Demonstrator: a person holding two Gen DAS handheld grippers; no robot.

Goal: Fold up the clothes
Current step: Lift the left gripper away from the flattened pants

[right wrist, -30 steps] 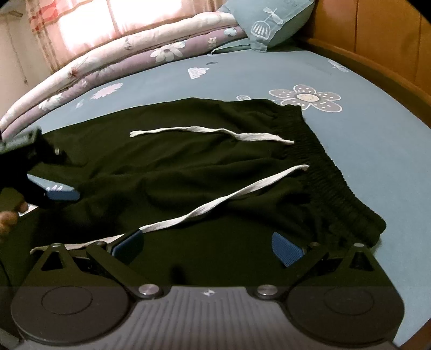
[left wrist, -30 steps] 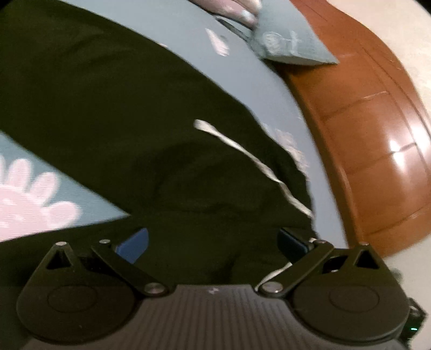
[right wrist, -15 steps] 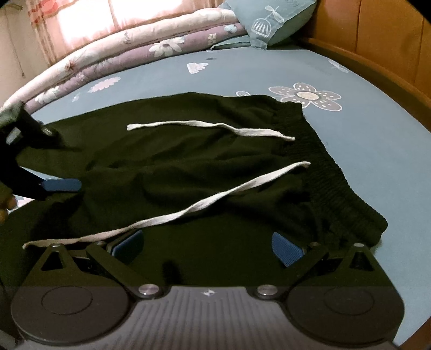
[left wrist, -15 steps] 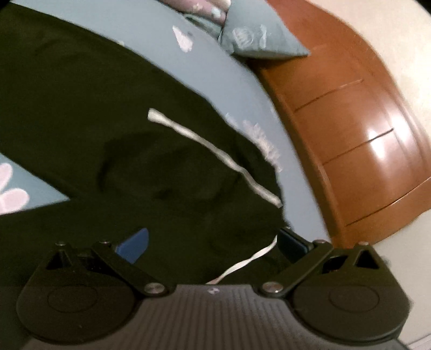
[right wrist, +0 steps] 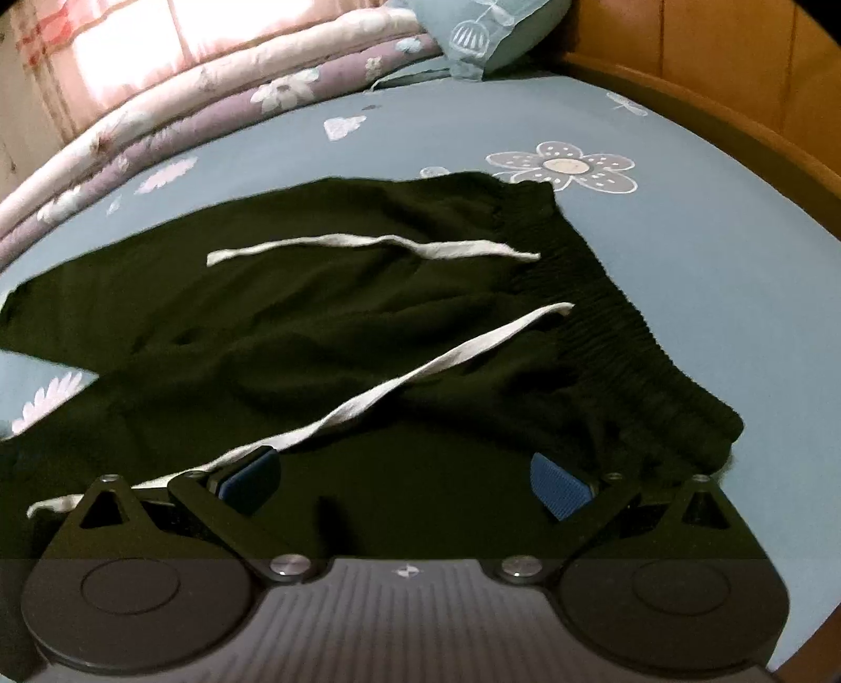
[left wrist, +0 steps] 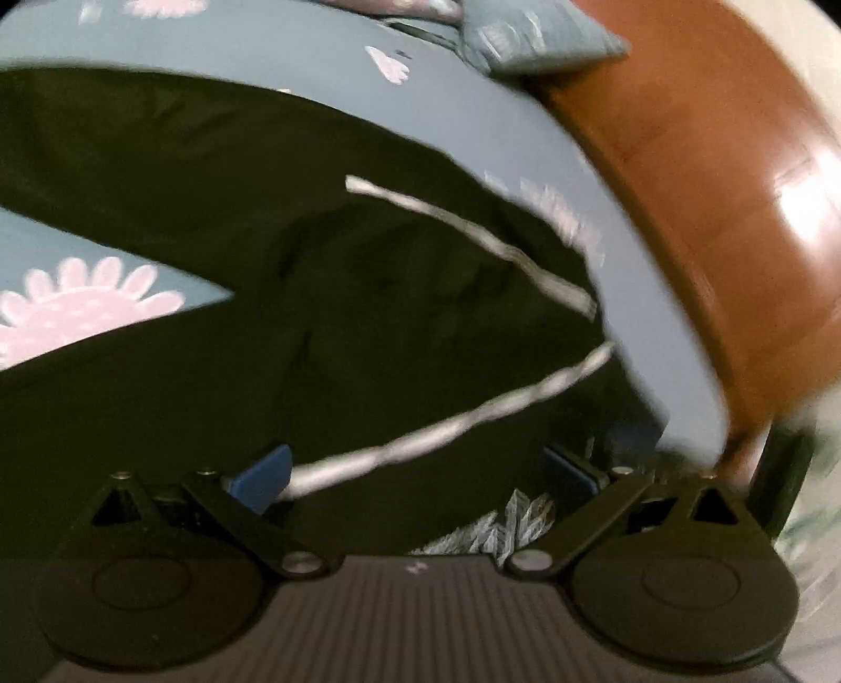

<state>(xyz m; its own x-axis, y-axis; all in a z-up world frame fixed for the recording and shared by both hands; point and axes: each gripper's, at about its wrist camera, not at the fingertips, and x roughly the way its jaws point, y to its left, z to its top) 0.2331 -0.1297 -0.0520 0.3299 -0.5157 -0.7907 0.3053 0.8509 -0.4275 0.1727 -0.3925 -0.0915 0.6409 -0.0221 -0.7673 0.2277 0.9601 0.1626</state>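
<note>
Black trousers (right wrist: 368, 336) lie spread on the blue bed sheet (right wrist: 683, 252), elastic waistband (right wrist: 620, 336) at the right, legs running left. Two white drawstrings (right wrist: 378, 244) lie across the cloth. My right gripper (right wrist: 404, 480) is open and empty, low over the near edge of the trousers. In the left wrist view the trousers (left wrist: 263, 262) fill the middle, with the drawstrings (left wrist: 473, 415) crossing them. My left gripper (left wrist: 415, 470) is open and empty just above the cloth; this view is blurred by motion.
A folded floral quilt (right wrist: 210, 105) and a blue pillow (right wrist: 489, 31) lie at the far end of the bed. A wooden bed frame (right wrist: 736, 84) runs along the right side; it also shows in the left wrist view (left wrist: 709, 184).
My left gripper has swung and pulled back, so both drawstrings now show in its view; it has left the right view. My right gripper moved slightly forward over the trousers.
</note>
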